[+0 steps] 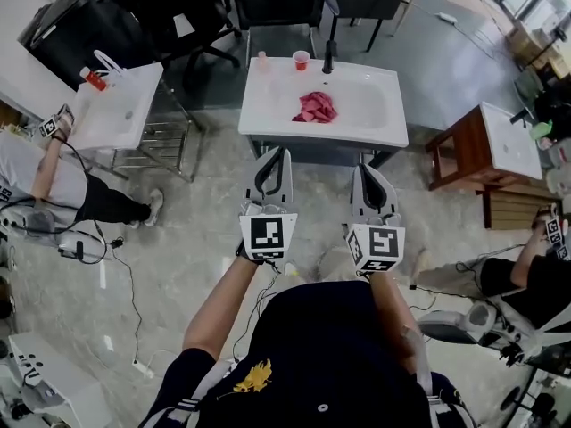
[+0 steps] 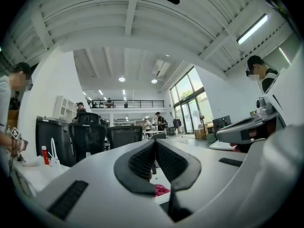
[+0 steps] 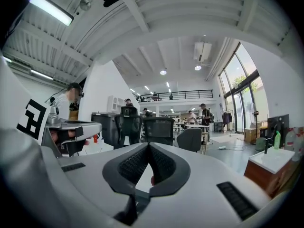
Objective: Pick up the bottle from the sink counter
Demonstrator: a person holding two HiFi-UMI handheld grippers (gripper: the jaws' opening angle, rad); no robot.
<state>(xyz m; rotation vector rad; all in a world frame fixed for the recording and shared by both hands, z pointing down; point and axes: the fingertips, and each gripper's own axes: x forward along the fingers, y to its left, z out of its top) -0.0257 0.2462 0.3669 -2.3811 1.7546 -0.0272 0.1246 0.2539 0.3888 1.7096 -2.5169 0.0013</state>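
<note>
Approach to the sink counter [image 1: 259, 116]: we stand back from it, w/ the left gripper [image 1: 277, 154] and right gripper [image 1: 365, 168] held side by side at waist level, both aimed at the counter. Both gripper views show the jaws pressed together at the tips, nothing btwn them. That fits a carry posture, in our judgement: no reach has begun, so there's no reason yet to spread the jaws.

The bottle [image 1: 263, 61], small and pale, stands upright at the back-left corner of the counter, well apart from both grippers. It sits on the left gripper's side, so we rate that one the likelier to take it; its jaws would have to open first.

As for containers, the white basin [image 1: 370, 105] holds a crumpled pink-red cloth [image 1: 315, 107] and, as far as we can see, nothing else. A red cup [image 1: 302, 60] sits at the back rim btwn the bottle and the faucet [image 1: 328, 56]; its contents can't be made out.
</note>
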